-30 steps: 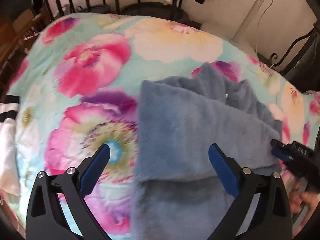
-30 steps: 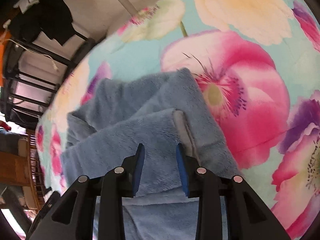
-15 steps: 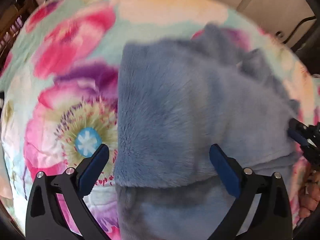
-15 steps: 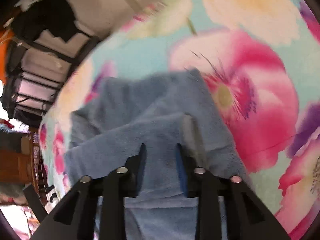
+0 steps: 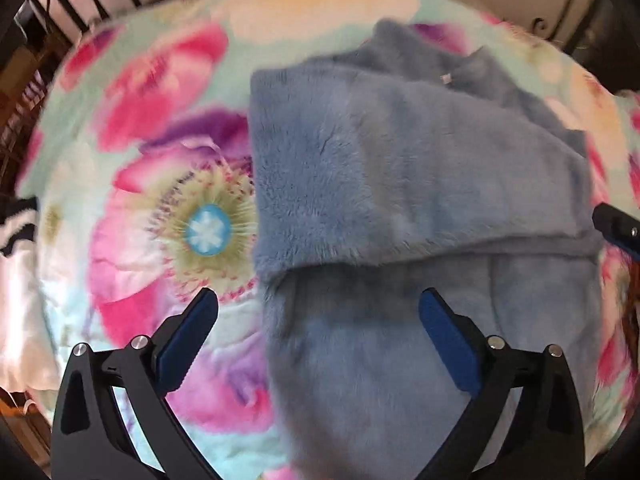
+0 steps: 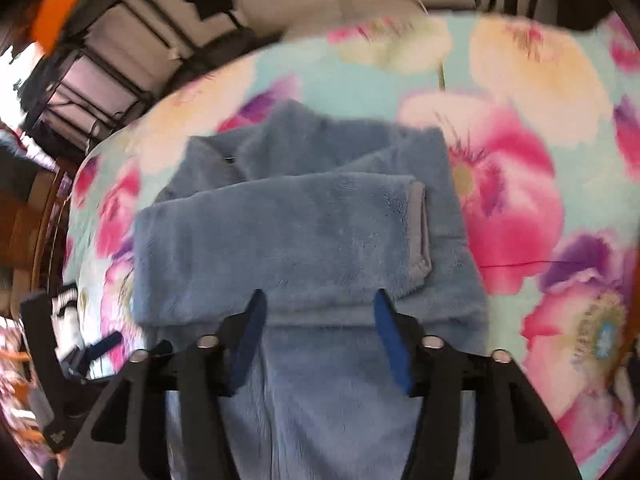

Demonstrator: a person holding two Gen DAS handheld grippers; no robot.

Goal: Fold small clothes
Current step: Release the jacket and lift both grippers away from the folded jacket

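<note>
We hold our left claw [image 5: 318, 334] spread and empty while our right claw [image 6: 316, 334] is opening, nothing between, so the folded blue fleece top [image 5: 400, 184] lies flat on the bed [image 5: 160, 120].

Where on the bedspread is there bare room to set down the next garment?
Free: the floral bedspread between the blue fleece garment and the white striped cloth, and the stretch past the fleece's cuff edge in the right wrist view. Crowded: the middle under both grippers, covered by fleece.
</note>
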